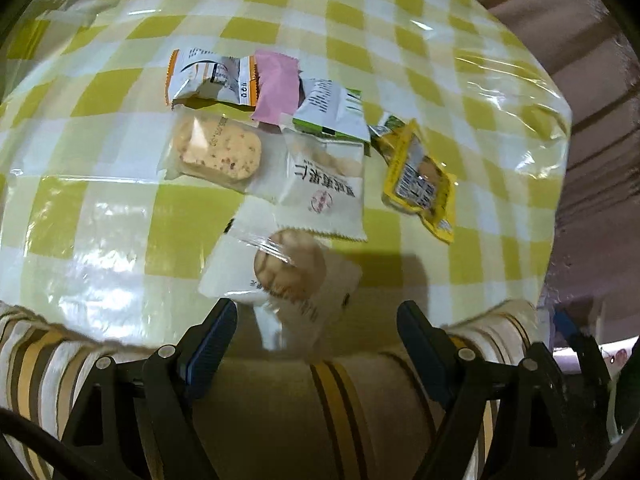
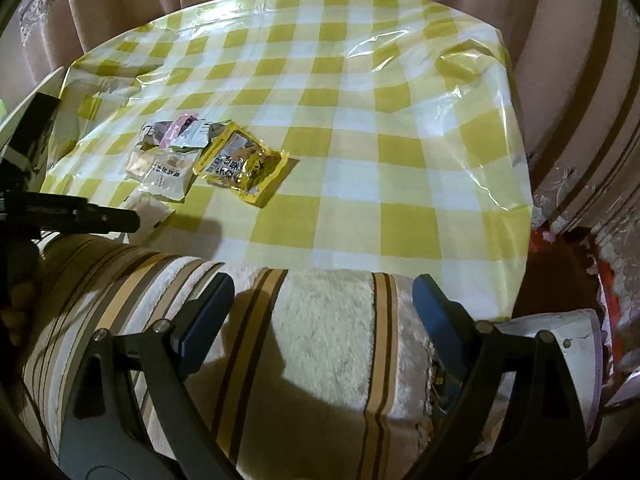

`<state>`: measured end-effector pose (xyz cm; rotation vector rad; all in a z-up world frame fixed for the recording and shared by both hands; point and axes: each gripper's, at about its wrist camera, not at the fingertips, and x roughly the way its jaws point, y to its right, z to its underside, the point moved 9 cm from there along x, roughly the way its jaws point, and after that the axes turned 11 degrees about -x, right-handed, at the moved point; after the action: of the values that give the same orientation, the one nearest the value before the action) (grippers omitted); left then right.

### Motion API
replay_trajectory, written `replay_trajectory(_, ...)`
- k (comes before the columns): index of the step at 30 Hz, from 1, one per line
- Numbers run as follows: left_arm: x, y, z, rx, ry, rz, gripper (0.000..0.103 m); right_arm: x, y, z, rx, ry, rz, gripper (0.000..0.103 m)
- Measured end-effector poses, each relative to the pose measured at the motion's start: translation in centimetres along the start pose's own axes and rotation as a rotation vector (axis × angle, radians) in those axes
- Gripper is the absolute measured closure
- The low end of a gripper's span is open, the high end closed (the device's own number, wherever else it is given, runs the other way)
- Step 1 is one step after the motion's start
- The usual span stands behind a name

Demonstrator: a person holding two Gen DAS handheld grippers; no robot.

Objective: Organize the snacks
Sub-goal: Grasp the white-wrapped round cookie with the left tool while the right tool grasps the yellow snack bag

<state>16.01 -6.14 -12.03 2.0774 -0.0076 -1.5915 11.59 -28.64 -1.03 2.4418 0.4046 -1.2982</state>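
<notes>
- My left hand-held gripper: jaws spread wide, nothing between the pads, pointing down at the near edge of the snack pile.
- My right hand-held gripper: jaws likewise wide and empty, hanging over the striped plush cloth that covers the near edge, well short of the snacks.
- Tabletop: yellow-and-white checked cover under a clear plastic sheet; I see no tray, box or basket on it to sort into.
- Clear packet with a round brown biscuit: just ahead of my left fingertips, nearest of all; a fair guess at the first pick.
- White packet with printed characters and a red seal: beyond it, overlapping its neighbours.
- Clear packet with a pale speckled oblong biscuit: ahead and to the left.
- White packet with orange ends, pink plain wrapper, white-and-green packet: farthest row, edges lapping.
- Glossy yellow pouch: ahead to the right, just apart from the rest; from the right gripper it lies ahead and to the left.
- Progress, by my judgement: nothing sorted yet; all seven packets lie in one loose heap, every step left.
</notes>
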Motion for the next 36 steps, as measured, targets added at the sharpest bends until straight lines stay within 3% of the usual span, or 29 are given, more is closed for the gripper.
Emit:
replay_trajectory(7,1.0,0.2,-2.0,0.048,0.048,-0.098,0.021,1.4,-0.8,-1.4,-0.018,-0.001,-0.024,0.011)
replay_trajectory(9,1.4,0.3,-2.2,0.085,0.059,-0.145,0.025,2.0,-1.2,-2.0,-0.027,-0.001,-0.032,0.011)
replay_trajectory(13,1.9,0.6,-2.6,0.175,0.087,-0.255,0.045,3.1,-1.8,-3.6,-0.053,0.003,-0.035,0.011)
replay_trajectory(17,2.0,0.8,-2.8,0.212,0.111,-0.279,0.053,4.5,-2.7,-5.1,-0.097,-0.004,-0.038,0.011)
replay_trajectory(32,-0.7,-3.3,-3.0,0.066,0.161,-0.128,0.058,11.1,-7.2,-9.5,-0.345,-0.095,-0.103,0.011)
replay_trajectory(36,-0.7,-3.1,-3.1,0.048,0.163,-0.089,0.058,12.5,-8.0,-9.6,-0.431,-0.134,-0.068,0.011)
